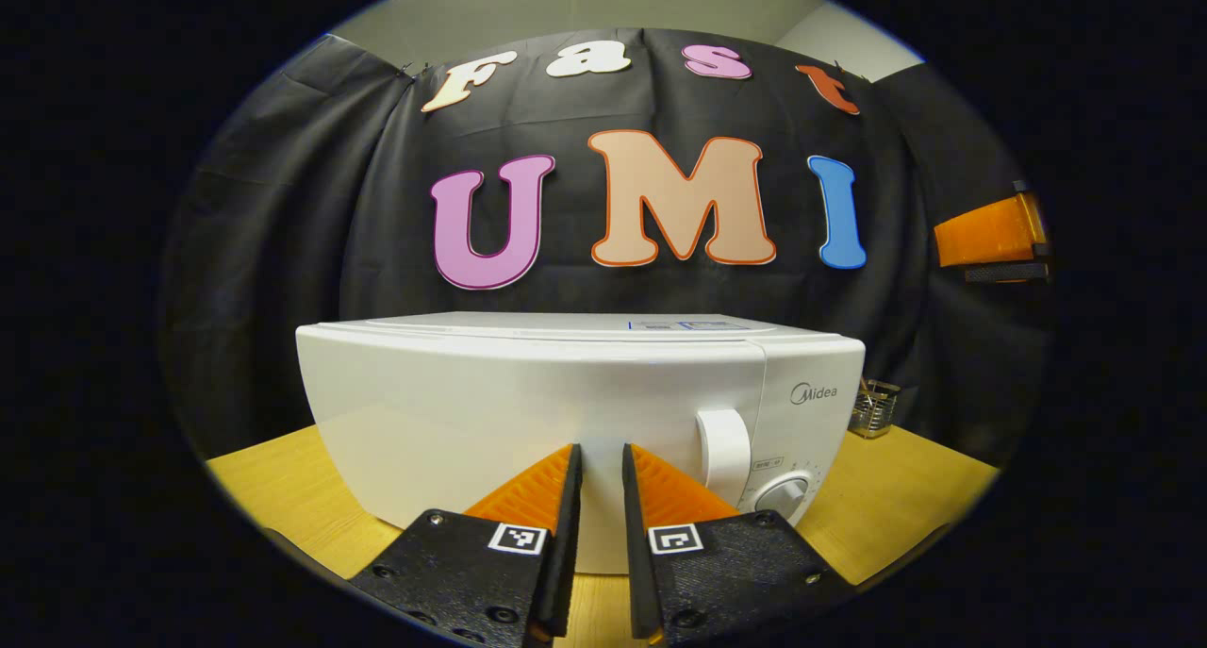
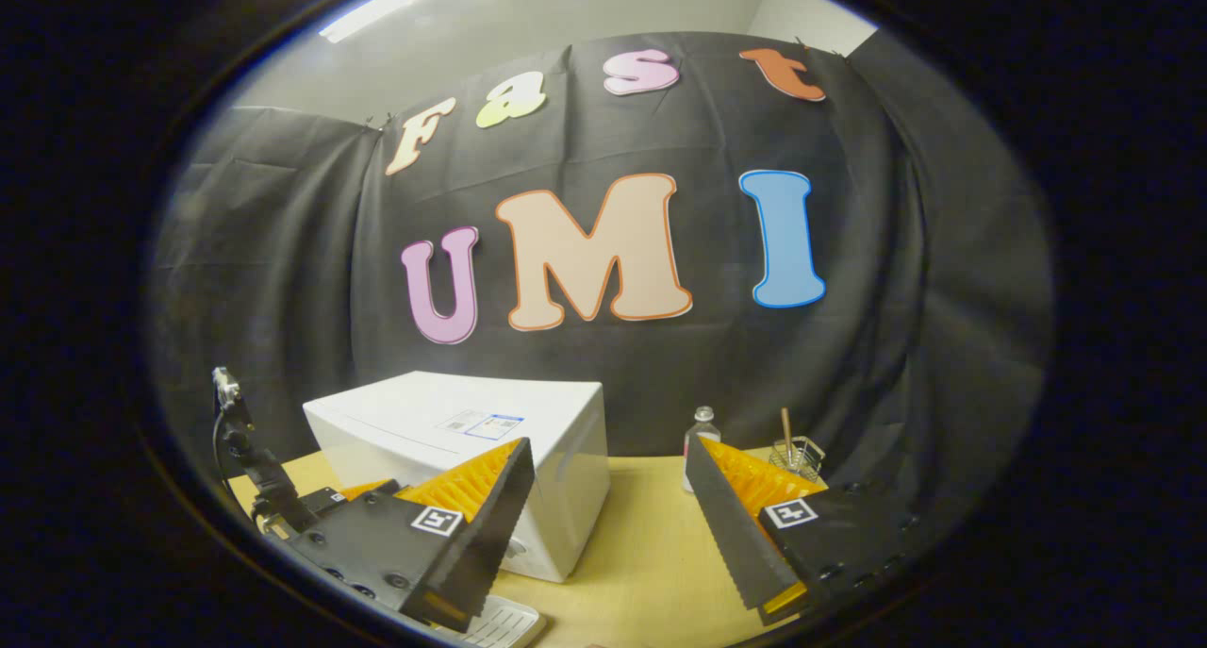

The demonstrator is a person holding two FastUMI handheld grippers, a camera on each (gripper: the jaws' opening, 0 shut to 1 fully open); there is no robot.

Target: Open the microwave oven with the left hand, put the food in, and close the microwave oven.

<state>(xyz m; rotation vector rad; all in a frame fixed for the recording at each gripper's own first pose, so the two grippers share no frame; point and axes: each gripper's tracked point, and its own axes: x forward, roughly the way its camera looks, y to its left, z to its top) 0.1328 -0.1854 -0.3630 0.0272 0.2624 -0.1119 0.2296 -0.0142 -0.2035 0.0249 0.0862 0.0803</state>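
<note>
The white microwave point(image 1: 566, 412) stands on the wooden table with its door closed; its handle point(image 1: 724, 445) and a round dial point(image 1: 783, 495) sit at the right of the front. My left gripper point(image 1: 601, 450) is close in front of the door, left of the handle, with its fingers drawn to a narrow gap and nothing between them. In the right gripper view the microwave point(image 2: 471, 440) is off to the left. My right gripper point(image 2: 608, 445) hangs wide open above the table, holding nothing. One finger of the right gripper point(image 1: 990, 238) shows high at the right edge.
The wooden table point(image 2: 641, 535) runs to the right of the microwave. A small clear bottle point(image 2: 700, 439) and a wire holder point(image 2: 797, 455) with a stick stand at the back right. A white gridded object point(image 2: 500, 622) lies at the near edge.
</note>
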